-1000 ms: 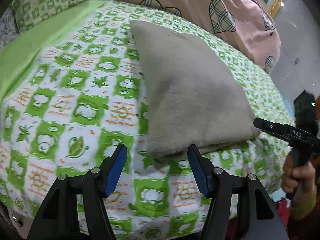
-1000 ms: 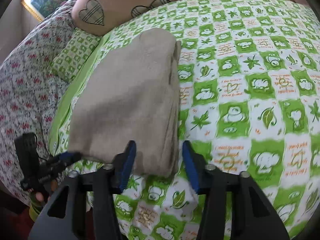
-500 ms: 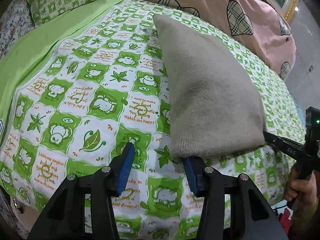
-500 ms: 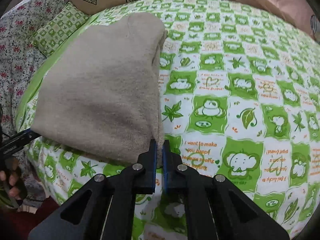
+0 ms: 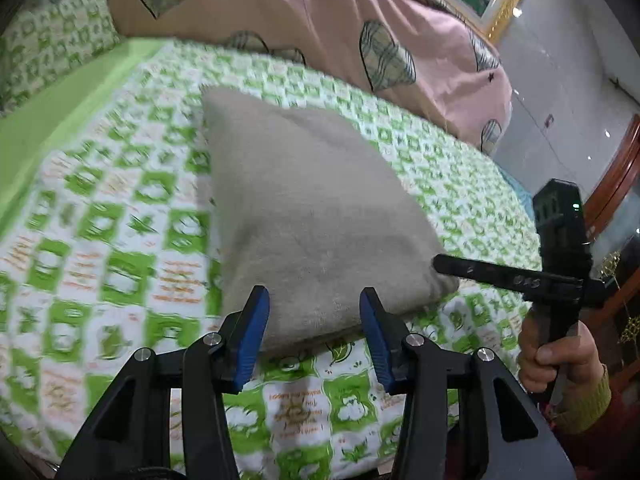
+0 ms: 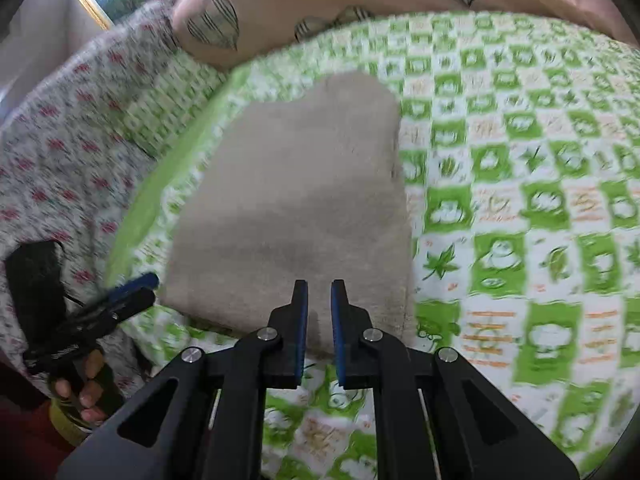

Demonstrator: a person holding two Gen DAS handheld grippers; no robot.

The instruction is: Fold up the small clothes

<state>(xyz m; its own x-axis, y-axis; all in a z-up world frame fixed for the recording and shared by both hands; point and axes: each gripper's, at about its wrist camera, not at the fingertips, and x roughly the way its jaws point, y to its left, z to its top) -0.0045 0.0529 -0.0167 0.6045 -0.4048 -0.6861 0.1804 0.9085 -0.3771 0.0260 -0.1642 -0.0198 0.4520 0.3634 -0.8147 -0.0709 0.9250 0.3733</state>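
A folded beige knit garment (image 5: 320,216) lies flat on the green-and-white patterned bedsheet (image 5: 120,240). My left gripper (image 5: 314,320) stands open just in front of the garment's near edge. That edge shows in the gap and the blue pads (image 5: 256,320) do not press on it. My right gripper (image 6: 319,284) is at the near edge of the garment (image 6: 296,200). Its jaws are opening, a narrow gap apart, with cloth showing between them and no pinch visible. In the left wrist view the right gripper (image 5: 440,264) touches the garment's near right corner. A hand (image 5: 552,356) holds it.
A pink quilt with checked hearts (image 5: 320,20) is heaped at the far side of the bed. A green checked pillow (image 5: 52,40) and a floral cover (image 6: 60,140) lie to one side. A gold-framed picture (image 5: 500,0) and wooden furniture (image 5: 616,184) stand beyond the bed.
The right gripper closed on the garment's near corner half a second ago and now has its jaws slightly apart. The left gripper narrowed and came in front of the garment's near edge.
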